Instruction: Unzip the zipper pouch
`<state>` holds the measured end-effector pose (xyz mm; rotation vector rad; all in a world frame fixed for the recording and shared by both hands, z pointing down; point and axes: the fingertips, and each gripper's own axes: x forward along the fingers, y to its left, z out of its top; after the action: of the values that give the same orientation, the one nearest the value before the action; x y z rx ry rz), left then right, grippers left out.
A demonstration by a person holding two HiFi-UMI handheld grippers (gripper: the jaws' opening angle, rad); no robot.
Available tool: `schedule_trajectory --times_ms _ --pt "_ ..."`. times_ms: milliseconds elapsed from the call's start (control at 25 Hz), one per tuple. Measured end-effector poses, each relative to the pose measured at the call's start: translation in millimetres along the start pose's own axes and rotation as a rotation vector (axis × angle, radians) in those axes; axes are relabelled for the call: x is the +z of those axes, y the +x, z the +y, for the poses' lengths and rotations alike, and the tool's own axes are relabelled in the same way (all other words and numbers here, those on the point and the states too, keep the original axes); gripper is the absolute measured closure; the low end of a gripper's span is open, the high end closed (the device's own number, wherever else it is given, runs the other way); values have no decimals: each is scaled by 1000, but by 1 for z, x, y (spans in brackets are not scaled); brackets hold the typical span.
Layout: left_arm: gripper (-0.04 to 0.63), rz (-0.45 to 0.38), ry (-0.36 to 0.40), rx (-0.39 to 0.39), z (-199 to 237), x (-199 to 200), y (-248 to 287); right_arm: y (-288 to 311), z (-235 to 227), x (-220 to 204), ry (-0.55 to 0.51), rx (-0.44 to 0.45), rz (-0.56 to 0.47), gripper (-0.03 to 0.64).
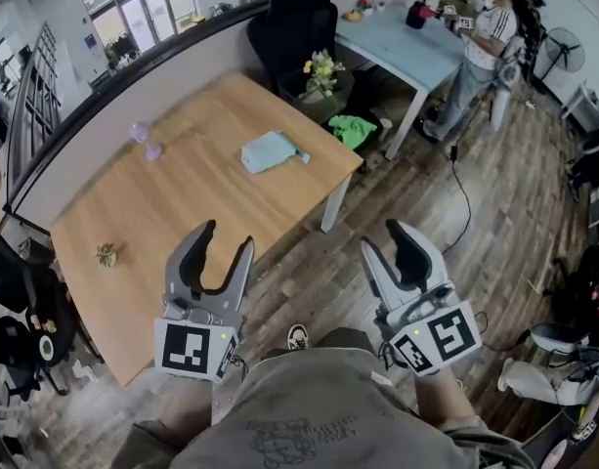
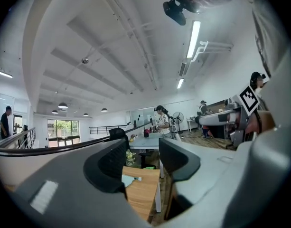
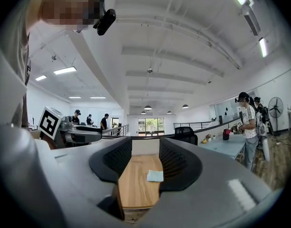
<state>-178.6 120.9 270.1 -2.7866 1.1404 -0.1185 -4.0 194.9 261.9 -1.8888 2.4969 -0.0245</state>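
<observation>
**Head view.** Your left hand-held gripper (image 1: 228, 237) and right hand-held gripper (image 1: 384, 237) were level in front of your chest. Both had their jaws spread wide with nothing between them.
- The light blue fabric zipper pouch (image 1: 270, 150) lay flat toward the far right corner of the light wooden counter (image 1: 182, 203), well apart from both grippers.
- Also on the counter were a small lilac object (image 1: 148, 143) by the far edge and a small dried sprig (image 1: 106, 254) near the left end.
- The pouch was too distant to show its zip or pull.
- By my reading the task had not begun. You had yet to reach the pouch, pin it, find the pull and draw it.

**Left gripper view.** The jaws were wide and empty, and the camera was tilted mostly at the ceiling. Only the counter's corner and a sliver of the pouch showed low between the jaws.

**Right gripper view.** The jaws were wide and empty. The counter ran lengthwise between them, with the whole pouch in sight, nearer the right-hand jaw.

**Differences.** Only this last view lined the pouch up between a pair of jaws. Only the head view showed the two other items and the stretch of floor between you and the counter.
</observation>
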Motion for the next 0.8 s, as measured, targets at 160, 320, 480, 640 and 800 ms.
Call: schedule_trajectory --times_ms 160,320,480,640,800 --pt "379 -12 -16 19 19 -5 15 26 -7 -10 -5 8 22 453" --pt "379 -2 -24 30 35 -14 31 53 -18 -18 -6 21 29 453" --pt "379 -4 -15 50 47 -20 57 82 -37 -23 -10 48 24 453" --pt "379 4 -16 72 57 -25 89 114 -64 -27 -16 76 25 453" --pt "379 27 -14 104 65 -30 128 149 -96 -31 -9 127 33 453"
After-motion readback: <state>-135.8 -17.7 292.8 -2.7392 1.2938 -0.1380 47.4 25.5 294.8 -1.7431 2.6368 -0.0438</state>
